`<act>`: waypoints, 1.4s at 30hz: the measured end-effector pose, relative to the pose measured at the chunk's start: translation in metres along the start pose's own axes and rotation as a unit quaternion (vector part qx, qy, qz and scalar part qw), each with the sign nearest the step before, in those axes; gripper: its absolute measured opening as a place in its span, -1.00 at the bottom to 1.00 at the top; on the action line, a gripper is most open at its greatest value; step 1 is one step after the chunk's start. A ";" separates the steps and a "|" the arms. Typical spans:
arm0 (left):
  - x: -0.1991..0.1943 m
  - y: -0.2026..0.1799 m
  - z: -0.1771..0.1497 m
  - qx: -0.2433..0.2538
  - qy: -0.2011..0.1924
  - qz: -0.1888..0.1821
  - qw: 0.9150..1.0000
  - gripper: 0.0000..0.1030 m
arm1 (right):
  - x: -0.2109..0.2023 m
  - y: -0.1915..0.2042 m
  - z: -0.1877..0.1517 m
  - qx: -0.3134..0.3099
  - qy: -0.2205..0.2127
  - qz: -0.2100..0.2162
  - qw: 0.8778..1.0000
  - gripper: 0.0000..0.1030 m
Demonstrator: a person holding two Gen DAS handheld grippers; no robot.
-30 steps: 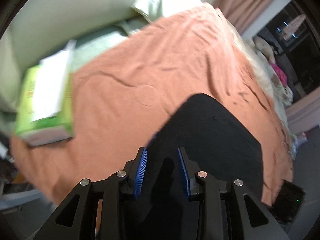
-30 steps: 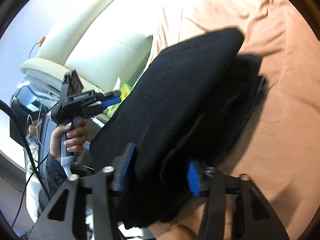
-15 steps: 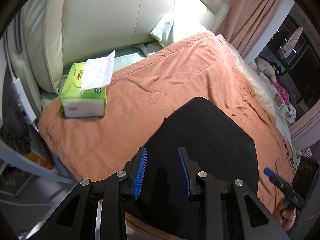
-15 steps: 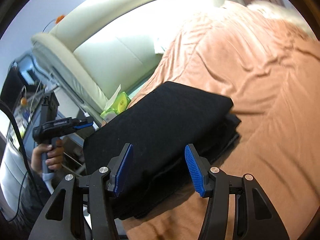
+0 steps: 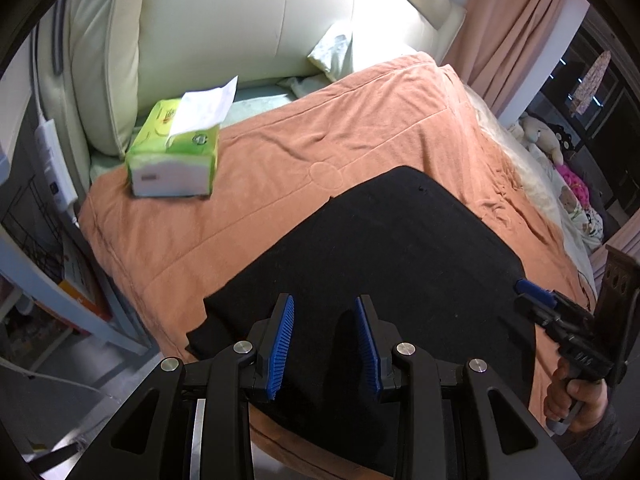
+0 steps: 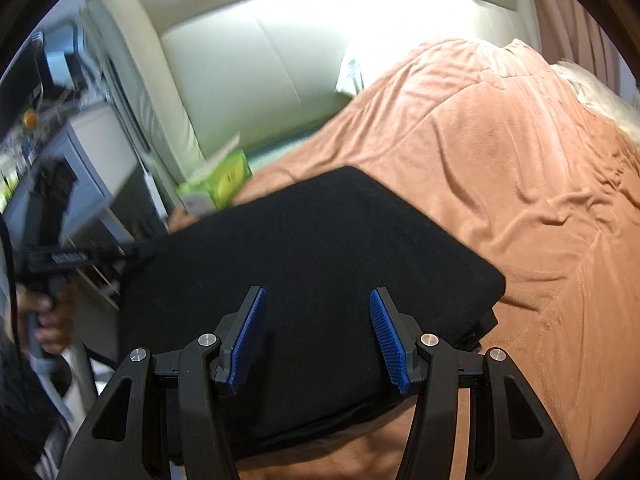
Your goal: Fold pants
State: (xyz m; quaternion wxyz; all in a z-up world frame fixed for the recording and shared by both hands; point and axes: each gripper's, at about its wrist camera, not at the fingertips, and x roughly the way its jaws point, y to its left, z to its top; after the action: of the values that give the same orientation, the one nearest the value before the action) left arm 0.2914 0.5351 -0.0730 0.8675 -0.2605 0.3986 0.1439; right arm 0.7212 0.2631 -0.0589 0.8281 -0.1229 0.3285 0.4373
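Note:
The black pants point(image 5: 400, 248) lie folded into a flat rectangle on the orange blanket point(image 5: 320, 132), near the bed's front edge. My left gripper point(image 5: 323, 300) hovers over their near edge, open, with nothing between its blue pads. My right gripper point(image 6: 318, 294) hangs above the same folded pants point(image 6: 320, 240), also open with nothing in it. In the left wrist view, the right gripper point(image 5: 532, 292) shows at the pants' right side, held by a hand point(image 5: 576, 396). The left gripper point(image 6: 80, 258) appears blurred at the left of the right wrist view.
A green tissue box point(image 5: 174, 156) stands on the blanket's far left corner, in front of the cream padded headboard point(image 5: 220, 20). A bedside shelf point(image 5: 60, 280) stands left of the bed. Stuffed toys point(image 5: 540, 136) and a pink curtain point(image 5: 512, 20) are at the far right.
The pants hung bunched and tilted between the right gripper's fingers; now they lie flat. The right gripper has risen and rolled level. The left gripper has drawn back towards the bed's edge.

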 end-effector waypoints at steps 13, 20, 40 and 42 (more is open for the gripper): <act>-0.017 -0.018 -0.028 -0.003 0.015 0.037 0.999 -0.32 | -0.017 0.027 -0.013 -0.052 0.038 -0.047 0.997 -0.04; -0.047 -0.043 -0.043 0.011 -0.001 0.037 0.999 -0.01 | -0.057 0.032 -0.013 -0.025 0.037 -0.039 0.998 -0.04; -0.151 -0.145 -0.108 0.104 -0.107 0.040 0.988 0.99 | -0.225 0.054 -0.070 0.029 -0.023 -0.128 0.991 1.00; -0.160 -0.154 -0.116 0.113 -0.110 0.040 0.987 0.99 | -0.243 0.061 -0.077 0.035 -0.034 -0.135 0.990 1.00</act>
State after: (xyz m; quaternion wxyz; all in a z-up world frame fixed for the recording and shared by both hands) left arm 0.1879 0.3360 0.0378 0.9234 -0.1274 0.3243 0.1611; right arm 0.5408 0.1042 0.0467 0.8940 -0.1223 0.2953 0.3139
